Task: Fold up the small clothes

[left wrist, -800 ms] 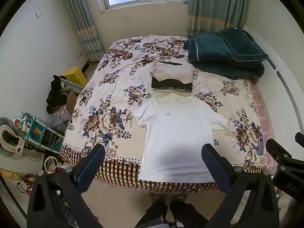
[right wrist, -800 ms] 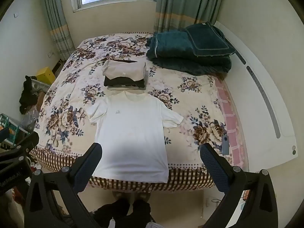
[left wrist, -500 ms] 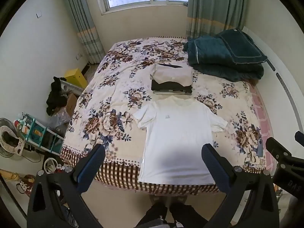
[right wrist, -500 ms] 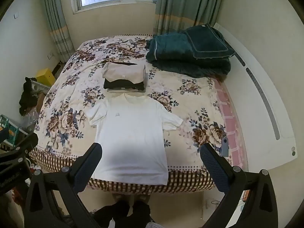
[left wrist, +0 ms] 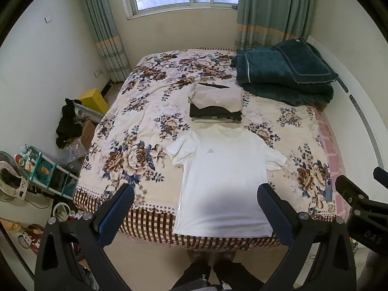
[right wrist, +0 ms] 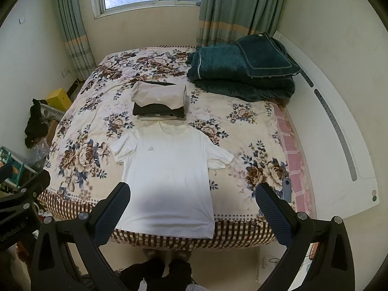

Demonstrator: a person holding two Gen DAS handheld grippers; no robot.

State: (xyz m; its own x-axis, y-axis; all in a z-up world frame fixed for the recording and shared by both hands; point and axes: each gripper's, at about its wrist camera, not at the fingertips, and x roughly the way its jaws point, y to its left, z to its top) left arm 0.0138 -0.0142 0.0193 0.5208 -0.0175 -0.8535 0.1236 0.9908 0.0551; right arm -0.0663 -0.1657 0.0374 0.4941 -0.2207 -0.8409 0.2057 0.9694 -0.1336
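Note:
A white T-shirt (left wrist: 225,169) (right wrist: 167,172) lies flat, front up, on the near part of the flowered bed (left wrist: 135,126) (right wrist: 242,126), its hem over the bed's checked front edge. Just behind its collar sits a stack of folded clothes (left wrist: 215,103) (right wrist: 158,101), beige on top of dark ones. My left gripper (left wrist: 195,197) hangs open high above the shirt's hem with nothing between its fingers. My right gripper (right wrist: 192,195) is open too, above the hem's right side and the bed edge. Each gripper's body shows at the edge of the other's view.
A folded teal quilt (left wrist: 283,77) (right wrist: 242,72) fills the bed's far right corner. A blue phone (right wrist: 286,189) lies near the bed's right front edge. Boxes, dark clothes and a teal rack (left wrist: 46,169) crowd the floor at the left. The person's legs (left wrist: 213,276) stand before the bed.
Both views have tilted up slightly, so the bed and shirt sit a little lower in the frames. Both grippers stay open and empty. The shirt has not moved.

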